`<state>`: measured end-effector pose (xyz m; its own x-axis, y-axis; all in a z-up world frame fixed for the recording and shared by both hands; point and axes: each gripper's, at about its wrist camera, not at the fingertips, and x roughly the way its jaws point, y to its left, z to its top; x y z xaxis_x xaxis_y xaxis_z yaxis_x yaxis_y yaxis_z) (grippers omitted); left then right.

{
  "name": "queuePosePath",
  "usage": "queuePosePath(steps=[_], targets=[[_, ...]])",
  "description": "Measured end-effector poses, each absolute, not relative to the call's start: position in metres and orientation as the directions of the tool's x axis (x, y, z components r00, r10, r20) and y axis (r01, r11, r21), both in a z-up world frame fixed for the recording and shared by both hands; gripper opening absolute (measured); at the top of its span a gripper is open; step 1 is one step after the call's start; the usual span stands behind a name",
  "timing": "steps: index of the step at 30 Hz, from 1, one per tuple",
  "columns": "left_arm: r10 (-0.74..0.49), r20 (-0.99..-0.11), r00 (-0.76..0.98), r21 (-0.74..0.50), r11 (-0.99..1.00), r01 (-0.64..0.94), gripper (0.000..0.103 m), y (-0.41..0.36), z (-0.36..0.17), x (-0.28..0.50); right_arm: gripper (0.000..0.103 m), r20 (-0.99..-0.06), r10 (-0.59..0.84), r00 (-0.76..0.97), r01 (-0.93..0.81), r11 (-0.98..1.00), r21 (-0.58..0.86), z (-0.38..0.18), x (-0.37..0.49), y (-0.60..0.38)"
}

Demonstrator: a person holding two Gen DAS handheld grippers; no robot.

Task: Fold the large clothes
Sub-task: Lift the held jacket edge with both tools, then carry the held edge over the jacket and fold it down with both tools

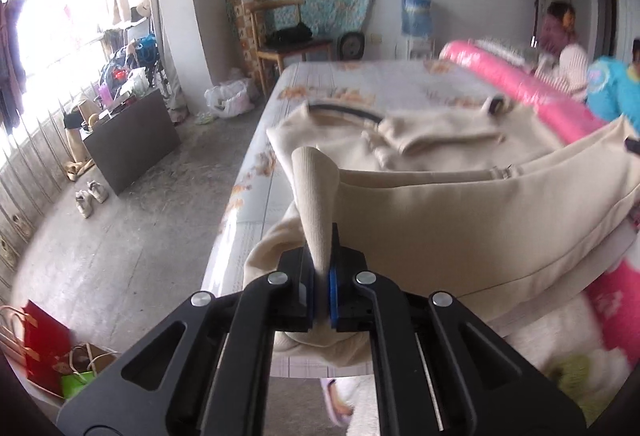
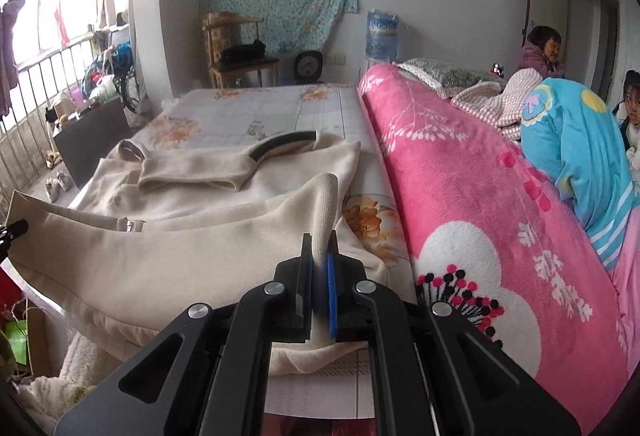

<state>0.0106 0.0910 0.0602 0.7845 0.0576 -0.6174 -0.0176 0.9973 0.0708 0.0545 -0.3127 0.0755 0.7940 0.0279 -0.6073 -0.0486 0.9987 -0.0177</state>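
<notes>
One cream garment (image 1: 440, 220) lies on the bed (image 1: 360, 84), its near hem lifted between two grippers. Left gripper (image 1: 320, 260): jaws clamped on a ribbed hem corner. Right gripper (image 2: 320, 268): jaws clamped likewise. One pink blanket (image 2: 480, 196) crowds the bed's right side. Bare floor (image 1: 140, 228) lies left of the bed edge; two people sit far right.

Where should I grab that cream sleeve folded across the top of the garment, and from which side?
Grip the cream sleeve at its cuff end, coming in from the pink blanket side. That end lies loose and rounded on top of the garment, so it probably lifts alone; the other end joins the body. Both grippers are occupied on the hem now.
</notes>
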Motion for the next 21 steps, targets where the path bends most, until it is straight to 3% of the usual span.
queuePosePath(steps=[5,12,18,21], targets=[[0.042,-0.519,0.854,0.067,0.998,-0.008,0.005,0.097,0.103,0.025,0.006,-0.535,0.028,0.844,-0.063,0.997,-0.046,0.106,0.077,-0.309],[0.088,-0.453,0.887,0.169,0.985,-0.011,0.005,0.098,0.127,0.130,0.006,-0.492,0.090,0.866,-0.123,0.992,-0.034,0.141,0.179,-0.311],[0.107,-0.586,0.803,0.203,0.979,0.018,0.006,0.098,0.083,0.249,0.007,-0.581,0.093,0.808,-0.124,0.992,-0.014,0.104,0.289,-0.308],[0.132,-0.707,0.695,0.223,0.974,0.043,0.014,0.098,0.035,0.295,0.023,-0.687,0.047,0.725,-0.089,0.996,-0.026,0.057,0.334,-0.310]])
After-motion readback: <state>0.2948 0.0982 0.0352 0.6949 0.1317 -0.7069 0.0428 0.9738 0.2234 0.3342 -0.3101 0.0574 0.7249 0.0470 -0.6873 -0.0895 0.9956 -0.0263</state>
